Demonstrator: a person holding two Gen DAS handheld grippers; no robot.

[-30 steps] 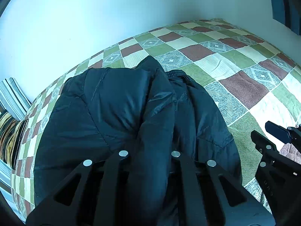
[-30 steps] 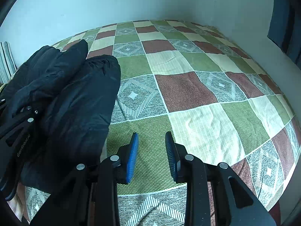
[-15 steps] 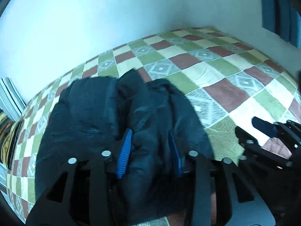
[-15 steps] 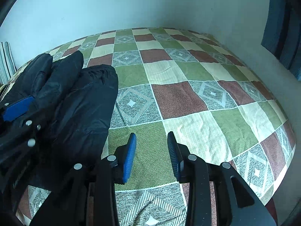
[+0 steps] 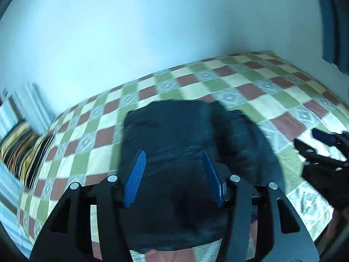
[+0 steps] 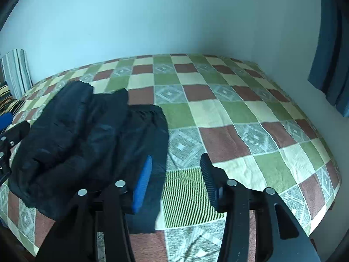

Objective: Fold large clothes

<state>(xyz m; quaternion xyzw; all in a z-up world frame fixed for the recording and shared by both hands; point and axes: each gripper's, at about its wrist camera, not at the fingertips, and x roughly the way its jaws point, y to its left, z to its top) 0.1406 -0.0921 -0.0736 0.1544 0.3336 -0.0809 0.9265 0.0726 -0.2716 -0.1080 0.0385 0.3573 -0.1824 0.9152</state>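
A dark puffy jacket [image 5: 187, 144] lies folded in a bundle on the checkered bedspread [image 5: 257, 100]. My left gripper [image 5: 173, 174] hovers above it, its jaws opening, and nothing is between the blue pads. In the right wrist view the jacket [image 6: 87, 144] fills the left side. My right gripper [image 6: 175, 179] hangs over the jacket's right edge and the bedspread [image 6: 240, 118], its jaws opening too, with nothing held. The right gripper also shows at the right edge of the left wrist view. The left wrist view is blurred.
A pale wall runs behind the bed. Striped pillows [image 5: 24, 144] sit at the left end of the bed, also as striped pillows [image 6: 15, 74] in the right wrist view. Blue curtains [image 6: 331, 50] hang at the right. The bed's near edge [image 6: 327, 198] drops off at lower right.
My left gripper let go of the jacket fold, opened and rose back from it. My right gripper widened and lifted. The jacket stays as a bundle on the bed.
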